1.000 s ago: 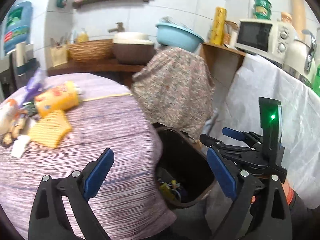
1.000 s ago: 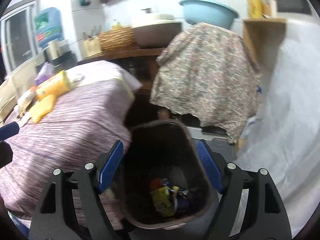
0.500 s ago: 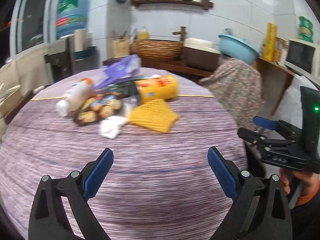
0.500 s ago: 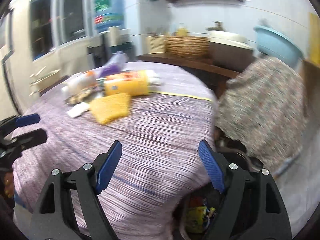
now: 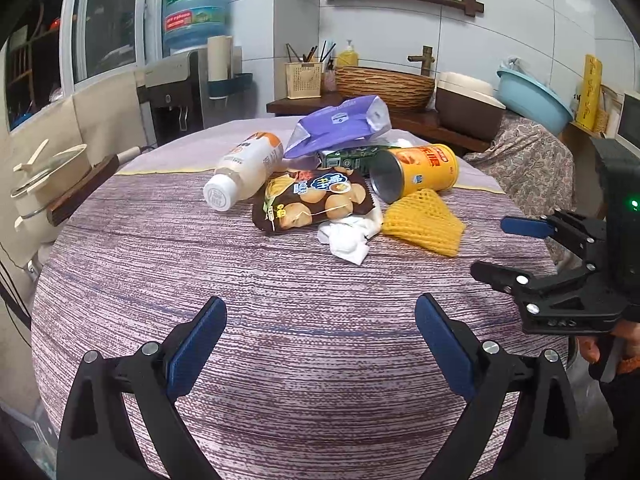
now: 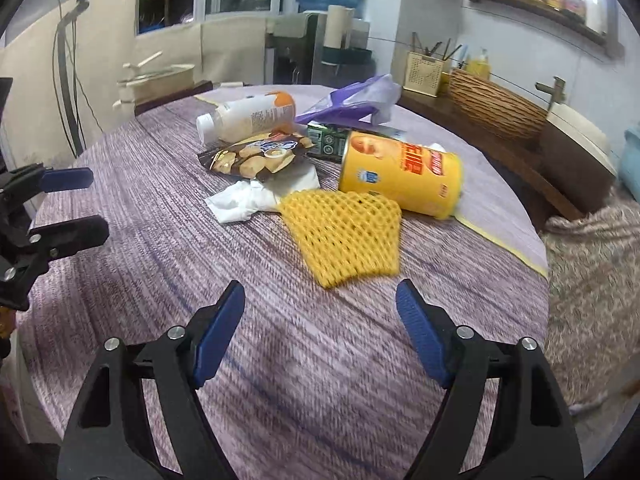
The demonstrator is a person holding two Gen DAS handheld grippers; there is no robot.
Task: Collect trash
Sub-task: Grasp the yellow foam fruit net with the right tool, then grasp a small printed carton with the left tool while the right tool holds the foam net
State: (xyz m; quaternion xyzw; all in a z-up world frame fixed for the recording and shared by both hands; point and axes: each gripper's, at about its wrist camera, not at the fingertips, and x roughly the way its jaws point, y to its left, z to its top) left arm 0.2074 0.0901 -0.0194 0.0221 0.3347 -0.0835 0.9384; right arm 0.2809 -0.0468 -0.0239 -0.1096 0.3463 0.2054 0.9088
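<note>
- Trash pile on table (image 5: 160, 280): yellow foam net (image 6: 344, 236), chip can (image 6: 400, 172), bottle (image 5: 244, 168)
- left gripper (image 5: 320, 340) wide apart, empty
- right gripper (image 6: 320, 332) empty, jaws closing slightly, nothing between

The table (image 5: 160, 280) is covered in a matt woven cloth, purple-streaked and rough-looking. On it, the yellow foam net (image 6: 344, 236) is soft open mesh. The chip canister (image 6: 400, 168) has a glossy printed wall and a shiny metal-looking inside (seen from the left wrist). The snack bag (image 5: 316, 200) is glossy film, the tissue (image 5: 348, 236) crumpled matt paper, the bottle (image 5: 244, 168) smooth plastic. At the far right, the basket (image 5: 384, 86) is rough wicker.
</note>
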